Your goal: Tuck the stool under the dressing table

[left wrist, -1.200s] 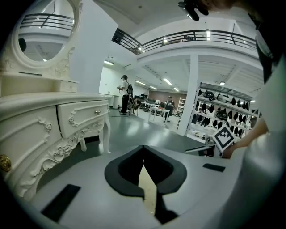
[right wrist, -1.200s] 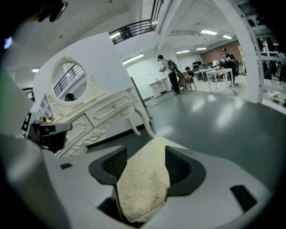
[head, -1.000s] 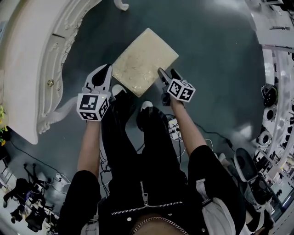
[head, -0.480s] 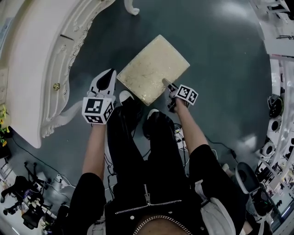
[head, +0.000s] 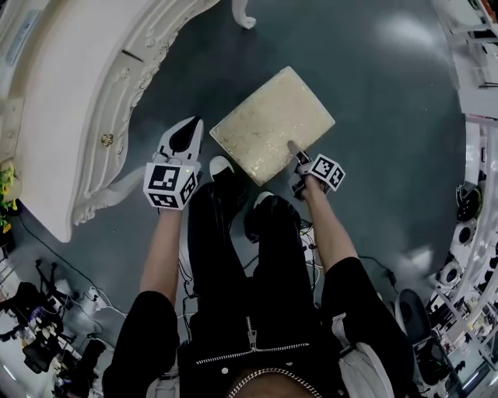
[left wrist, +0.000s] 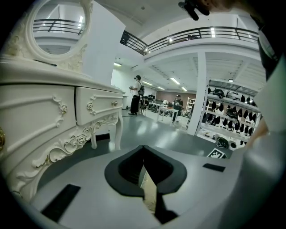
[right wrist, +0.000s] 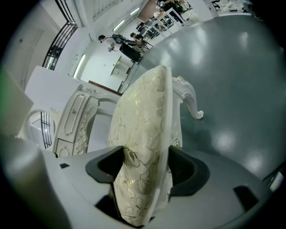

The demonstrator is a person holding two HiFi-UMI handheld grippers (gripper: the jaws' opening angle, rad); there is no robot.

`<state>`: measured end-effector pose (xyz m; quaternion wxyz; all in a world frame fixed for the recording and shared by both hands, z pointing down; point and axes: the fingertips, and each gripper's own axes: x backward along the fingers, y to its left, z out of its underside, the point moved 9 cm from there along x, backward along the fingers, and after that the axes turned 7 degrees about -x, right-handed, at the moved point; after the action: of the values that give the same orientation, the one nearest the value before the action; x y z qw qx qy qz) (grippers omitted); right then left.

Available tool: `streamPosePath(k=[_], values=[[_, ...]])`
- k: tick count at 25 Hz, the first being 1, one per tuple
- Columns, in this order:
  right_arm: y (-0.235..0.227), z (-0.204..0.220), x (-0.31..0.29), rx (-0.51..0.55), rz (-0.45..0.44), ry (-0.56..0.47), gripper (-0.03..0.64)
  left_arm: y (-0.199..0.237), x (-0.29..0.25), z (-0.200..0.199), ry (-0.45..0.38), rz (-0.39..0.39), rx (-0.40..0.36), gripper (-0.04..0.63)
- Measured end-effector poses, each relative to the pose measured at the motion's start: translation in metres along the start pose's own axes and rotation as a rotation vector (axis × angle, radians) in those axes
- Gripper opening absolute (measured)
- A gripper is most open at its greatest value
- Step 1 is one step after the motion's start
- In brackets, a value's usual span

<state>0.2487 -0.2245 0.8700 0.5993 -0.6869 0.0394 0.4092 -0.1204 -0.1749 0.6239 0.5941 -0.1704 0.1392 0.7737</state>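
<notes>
**A:** Where is the stool right now?

**B:** The stool (head: pixel 272 124) stands on the dark floor (head: pixel 389 116), to the right of the white carved desk (head: pixel 70 101). It is apart from the desk and skewed to its front, with no part of it underneath yet.

**A:** And the claws?

**B:** The right claw (head: pixel 296 149) is at the seat's near right edge. Its jaws have just been closing with the padded edge between them. The pads look to meet the seat on both sides, so I read that as a grip. The left claw (head: pixel 185 134) has its jaws together and holds nothing. It is just beside the near left corner, not touching it.

**A:** How would you do this step well?

**B:** A single hold at one corner will probably swing the stool rather than slide it. I'd bring the left claw onto the opposite side before moving anything. Then keep it low and square the seat to the desk's front. Steer it left between the curled desk leg (head: pixel 246 17) at the far end and the near one, without clipping either. The person's shoes (head: pixel 222 167) are close to the near edge, so watch those too.

**A:** Is there any writing to read?

**B:** None that I can make out. The marker cubes (head: pixel 170 185) carry only black-and-white squares. The seat has a gold leaf pattern and no visible label. The shelves at far right are too small to read.
</notes>
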Motion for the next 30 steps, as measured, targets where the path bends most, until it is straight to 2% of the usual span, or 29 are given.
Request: streamPosePath(k=[20, 30], values=[[0.036, -0.031, -0.049, 0.124, -0.023, 0.083, 0.314, 0.046, 0.035, 0.024, -0.032, -0.201, 0.061, 0.021], [0.092, -0.009, -0.122, 0.203, -0.073, 0.182, 0.318, 0.066, 0.056, 0.044, -0.046, -0.318, 0.102, 0.021]])
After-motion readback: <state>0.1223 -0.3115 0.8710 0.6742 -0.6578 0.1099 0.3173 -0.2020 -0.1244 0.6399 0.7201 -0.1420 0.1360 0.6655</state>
